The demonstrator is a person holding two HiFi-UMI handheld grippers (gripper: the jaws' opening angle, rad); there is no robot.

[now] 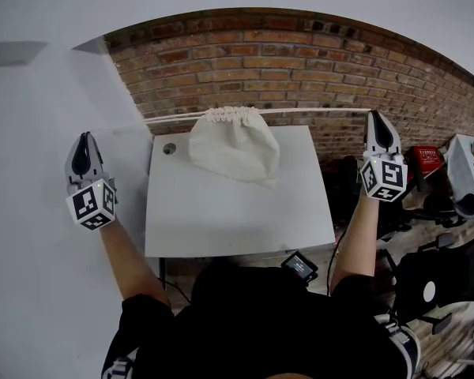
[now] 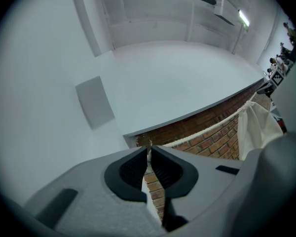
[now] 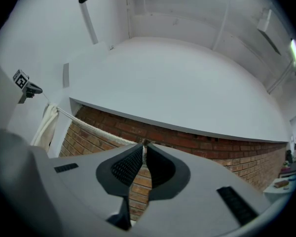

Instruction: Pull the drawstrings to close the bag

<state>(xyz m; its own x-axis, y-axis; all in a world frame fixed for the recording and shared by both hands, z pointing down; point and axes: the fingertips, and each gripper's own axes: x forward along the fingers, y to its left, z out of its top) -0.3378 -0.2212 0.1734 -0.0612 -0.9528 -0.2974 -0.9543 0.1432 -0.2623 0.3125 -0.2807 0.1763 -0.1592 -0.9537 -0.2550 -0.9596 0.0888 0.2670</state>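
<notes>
A white cloth bag point(image 1: 233, 144) sits at the far edge of the white table point(image 1: 221, 212), its mouth gathered tight point(image 1: 233, 114). Cream drawstrings point(image 1: 316, 111) run taut from the mouth to both sides. My left gripper point(image 1: 84, 138), held out left of the table, is shut on the left cord's end point(image 2: 149, 149); that cord point(image 2: 202, 134) leads back to the bag point(image 2: 256, 127). My right gripper point(image 1: 377, 117), held out right of the table, is shut on the right cord's end point(image 3: 144, 146); this cord point(image 3: 93, 127) stretches to the bag point(image 3: 45, 125).
A brick wall point(image 1: 300, 61) stands just behind the table, with a plain white wall to the left. A small round hole point(image 1: 169, 148) marks the table's far left corner. A small device point(image 1: 300, 265) sits at the front edge. Chairs and gear point(image 1: 426, 158) crowd the right side.
</notes>
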